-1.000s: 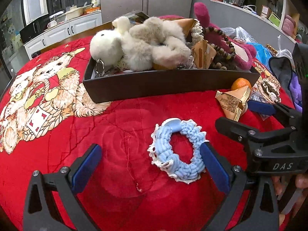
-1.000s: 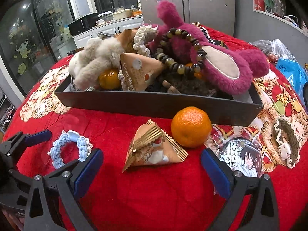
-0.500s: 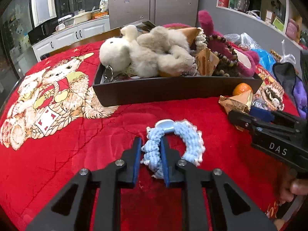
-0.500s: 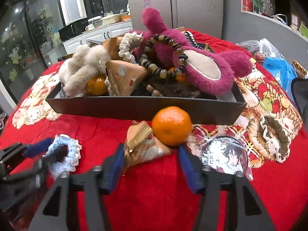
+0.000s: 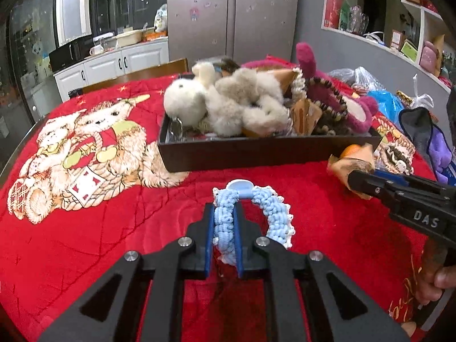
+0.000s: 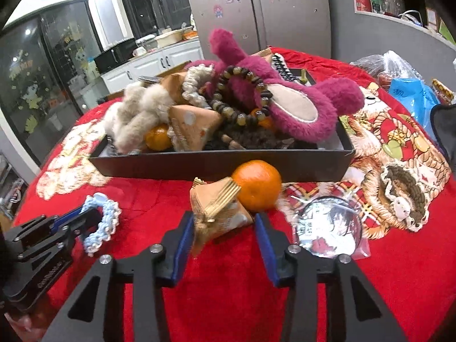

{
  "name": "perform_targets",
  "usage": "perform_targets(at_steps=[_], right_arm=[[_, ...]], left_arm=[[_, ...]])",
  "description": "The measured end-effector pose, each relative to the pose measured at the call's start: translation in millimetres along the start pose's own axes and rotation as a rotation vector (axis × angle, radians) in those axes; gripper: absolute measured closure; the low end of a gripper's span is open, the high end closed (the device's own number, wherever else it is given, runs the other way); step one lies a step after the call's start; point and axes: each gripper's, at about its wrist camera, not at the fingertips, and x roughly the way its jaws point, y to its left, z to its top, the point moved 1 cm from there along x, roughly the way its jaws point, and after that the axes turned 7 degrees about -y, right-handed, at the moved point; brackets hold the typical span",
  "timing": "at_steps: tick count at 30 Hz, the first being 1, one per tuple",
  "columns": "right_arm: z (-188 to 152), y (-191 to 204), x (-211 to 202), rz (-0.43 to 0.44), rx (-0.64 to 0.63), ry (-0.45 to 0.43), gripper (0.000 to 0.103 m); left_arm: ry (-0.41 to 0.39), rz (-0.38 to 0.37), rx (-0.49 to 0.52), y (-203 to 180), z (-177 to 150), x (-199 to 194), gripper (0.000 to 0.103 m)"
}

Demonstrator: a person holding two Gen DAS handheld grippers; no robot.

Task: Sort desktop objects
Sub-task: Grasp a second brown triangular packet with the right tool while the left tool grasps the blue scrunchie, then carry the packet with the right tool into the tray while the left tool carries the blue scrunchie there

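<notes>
My left gripper point(image 5: 223, 233) is shut on the left side of a light blue knitted scrunchie point(image 5: 253, 216) and holds it just above the red cloth; it also shows in the right wrist view point(image 6: 104, 222). My right gripper point(image 6: 223, 236) is closed around a tan pyramid snack packet point(image 6: 219, 209), its pads touching both sides. An orange point(image 6: 256, 188) sits right behind the packet. The dark tray point(image 6: 216, 165) behind them holds plush toys, bead bracelets, packets and an orange.
A round anime badge point(image 6: 327, 228) lies right of my right gripper, a brown knitted scrunchie point(image 6: 404, 196) farther right. A pink plush point(image 6: 285, 99) overhangs the tray. Plastic bags point(image 5: 379, 97) and a dark pouch point(image 5: 421, 128) lie at the table's right edge.
My left gripper closed on the blue scrunchie and lifted it slightly. My right gripper moved forward and closed from wide open onto the snack packet.
</notes>
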Motion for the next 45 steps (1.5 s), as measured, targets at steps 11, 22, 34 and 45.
perform_targets(at_steps=[11, 22, 34, 45], right_arm=[[17, 18, -41, 0.071, -0.083, -0.106, 0.079], [-8, 15, 3, 0.006, -0.117, 0.085, 0.05], [-9, 24, -16, 0.002, -0.156, 0.022, 0.068], [1, 37, -34, 0.072, -0.176, -0.039, 0.068]], left_arm=[[-0.04, 0.011, -0.007, 3, 5, -12, 0.09], [-0.031, 0.002, 0.029, -9, 0, -10, 0.09], [-0.073, -0.004, 0.012, -4, 7, -24, 0.09], [-0.094, 0.016, 0.021, -6, 9, -31, 0.09]])
